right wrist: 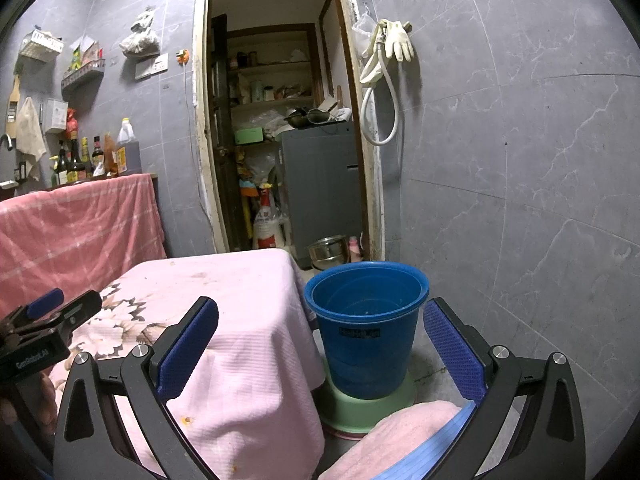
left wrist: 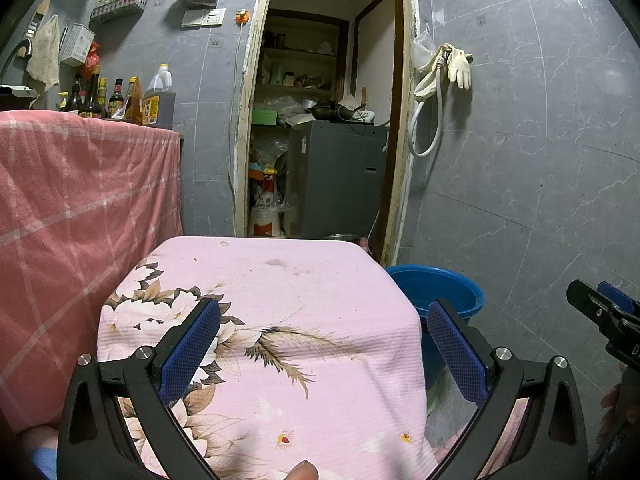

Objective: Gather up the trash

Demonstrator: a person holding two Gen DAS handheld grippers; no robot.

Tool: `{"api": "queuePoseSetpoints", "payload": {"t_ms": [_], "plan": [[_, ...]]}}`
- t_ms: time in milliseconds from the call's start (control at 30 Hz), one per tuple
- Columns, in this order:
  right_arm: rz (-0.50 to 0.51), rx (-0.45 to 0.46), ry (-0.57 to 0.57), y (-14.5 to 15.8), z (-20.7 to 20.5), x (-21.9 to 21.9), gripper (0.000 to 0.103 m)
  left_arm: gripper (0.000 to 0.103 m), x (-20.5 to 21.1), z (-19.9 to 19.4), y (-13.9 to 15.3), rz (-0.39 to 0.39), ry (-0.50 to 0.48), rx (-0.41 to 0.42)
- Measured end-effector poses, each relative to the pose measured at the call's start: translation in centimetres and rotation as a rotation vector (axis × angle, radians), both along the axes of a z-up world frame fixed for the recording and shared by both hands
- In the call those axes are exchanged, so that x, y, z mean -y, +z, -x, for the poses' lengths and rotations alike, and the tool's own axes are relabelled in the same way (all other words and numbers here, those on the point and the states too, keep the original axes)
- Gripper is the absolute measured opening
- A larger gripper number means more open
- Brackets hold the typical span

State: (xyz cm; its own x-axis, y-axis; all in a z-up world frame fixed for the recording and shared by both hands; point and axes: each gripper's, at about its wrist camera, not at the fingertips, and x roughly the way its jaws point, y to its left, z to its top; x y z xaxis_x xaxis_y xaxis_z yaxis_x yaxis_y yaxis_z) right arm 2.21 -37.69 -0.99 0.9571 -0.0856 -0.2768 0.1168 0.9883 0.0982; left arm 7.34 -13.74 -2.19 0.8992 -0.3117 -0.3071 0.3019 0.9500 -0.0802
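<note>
- The left gripper point(left wrist: 323, 322) hung over the table point(left wrist: 280, 280) with its jaws spread wide, holding nothing.
- The right gripper point(right wrist: 321, 322) had its jaws spread and empty too.
- The blue bucket point(right wrist: 366, 328) stood on the floor just beside the table's right edge.

grey marble-tiled walls point(right wrist: 520, 160), open pantry doorway point(right wrist: 280, 120)
</note>
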Motion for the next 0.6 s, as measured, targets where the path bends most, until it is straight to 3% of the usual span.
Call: {"api": "queuePoseSetpoints", "payload": {"t_ms": [600], "plan": [[0.0,0.002,0.001,0.0,0.0,0.13,0.103,0.101,-0.01,-0.01,0.02,0.0,0.001,0.0]]}}
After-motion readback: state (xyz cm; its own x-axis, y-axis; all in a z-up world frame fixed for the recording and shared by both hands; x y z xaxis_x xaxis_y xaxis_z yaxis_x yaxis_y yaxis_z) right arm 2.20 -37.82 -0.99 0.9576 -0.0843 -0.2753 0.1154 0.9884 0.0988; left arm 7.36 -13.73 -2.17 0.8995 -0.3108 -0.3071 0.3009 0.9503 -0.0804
